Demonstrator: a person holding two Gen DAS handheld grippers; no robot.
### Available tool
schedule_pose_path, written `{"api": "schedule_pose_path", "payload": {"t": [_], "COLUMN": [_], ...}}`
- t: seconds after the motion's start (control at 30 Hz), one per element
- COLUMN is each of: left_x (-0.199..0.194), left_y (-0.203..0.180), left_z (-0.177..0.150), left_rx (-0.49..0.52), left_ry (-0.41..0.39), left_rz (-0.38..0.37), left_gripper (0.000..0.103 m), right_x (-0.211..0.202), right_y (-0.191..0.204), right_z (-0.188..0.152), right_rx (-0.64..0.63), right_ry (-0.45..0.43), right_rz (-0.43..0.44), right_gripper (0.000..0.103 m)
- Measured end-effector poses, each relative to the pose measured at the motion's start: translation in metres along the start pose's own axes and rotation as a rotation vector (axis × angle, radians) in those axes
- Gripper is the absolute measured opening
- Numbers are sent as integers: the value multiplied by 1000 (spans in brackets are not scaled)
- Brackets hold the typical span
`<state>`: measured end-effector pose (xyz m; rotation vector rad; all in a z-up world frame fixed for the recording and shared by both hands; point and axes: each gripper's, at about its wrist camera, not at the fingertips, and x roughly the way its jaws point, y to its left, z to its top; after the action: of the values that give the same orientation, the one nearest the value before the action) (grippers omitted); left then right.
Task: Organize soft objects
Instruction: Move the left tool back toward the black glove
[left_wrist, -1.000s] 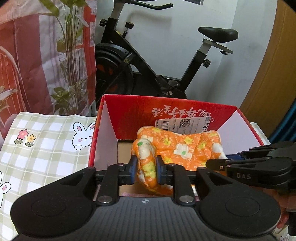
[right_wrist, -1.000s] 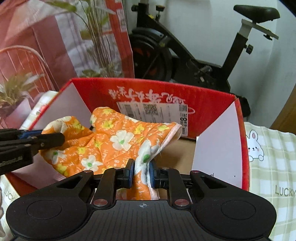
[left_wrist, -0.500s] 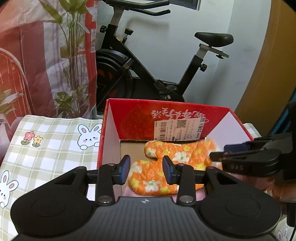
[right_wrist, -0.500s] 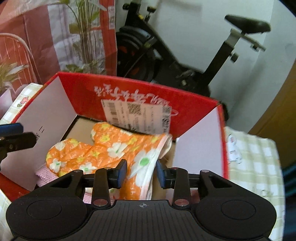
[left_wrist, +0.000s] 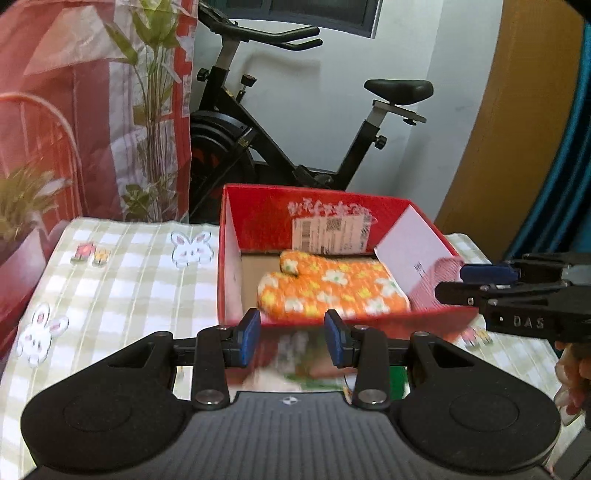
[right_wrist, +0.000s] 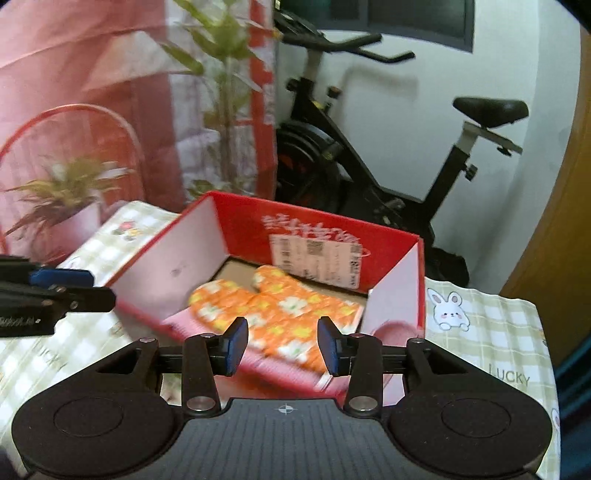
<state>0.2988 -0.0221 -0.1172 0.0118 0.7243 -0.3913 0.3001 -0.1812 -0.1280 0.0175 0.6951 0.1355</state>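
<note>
An orange oven mitt with white flowers (left_wrist: 332, 291) lies flat inside the red cardboard box (left_wrist: 258, 214). It also shows in the right wrist view (right_wrist: 277, 317), on top of a pink cloth (right_wrist: 280, 365). The pink cloth (left_wrist: 439, 280) hangs over the box's right side. My left gripper (left_wrist: 292, 341) is open and empty, in front of the box's near wall. My right gripper (right_wrist: 282, 349) is open and empty, above the box's near edge. The box shows in the right wrist view (right_wrist: 332, 232) too.
The box stands on a checked tablecloth with rabbits (left_wrist: 122, 273). An exercise bike (left_wrist: 295, 147) stands behind the table. A red patterned curtain (left_wrist: 74, 110) and a potted plant (right_wrist: 62, 206) are at the left. A wooden door (left_wrist: 517, 129) is at the right.
Both grippers let go of the orange mitt, opened, and drew back out of the box. The mitt now lies flat in the box.
</note>
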Motion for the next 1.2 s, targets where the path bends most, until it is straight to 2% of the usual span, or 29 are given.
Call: {"api": "schedule_pose_path", "payload": {"t": [0.27,0.6,0.73,0.87,1.2], "left_x": [-31,-33,-30,-27,-19], "left_y": [2,3,1,-9,-12], "left_z": [-57,-122,-141,-153,-169], "left_rx": [-32,-143,-164,-128,-136], "left_ry": [34,88,96,101,128], "left_rz": [-37,-65,-70,-87,-91], "left_gripper": [39,39,37,36,35], "right_x": [-36,-55,-57,-58,-54], "right_y": [29,55,54,56,62], "right_z": [-77,-168,-184,-194,-198], "right_rx": [77,114,144,141,99], "right_ry": [11,57,71,75,79], "right_rz": [56,54,49,39,52], "right_gripper": [39,39,39,39,44]}}
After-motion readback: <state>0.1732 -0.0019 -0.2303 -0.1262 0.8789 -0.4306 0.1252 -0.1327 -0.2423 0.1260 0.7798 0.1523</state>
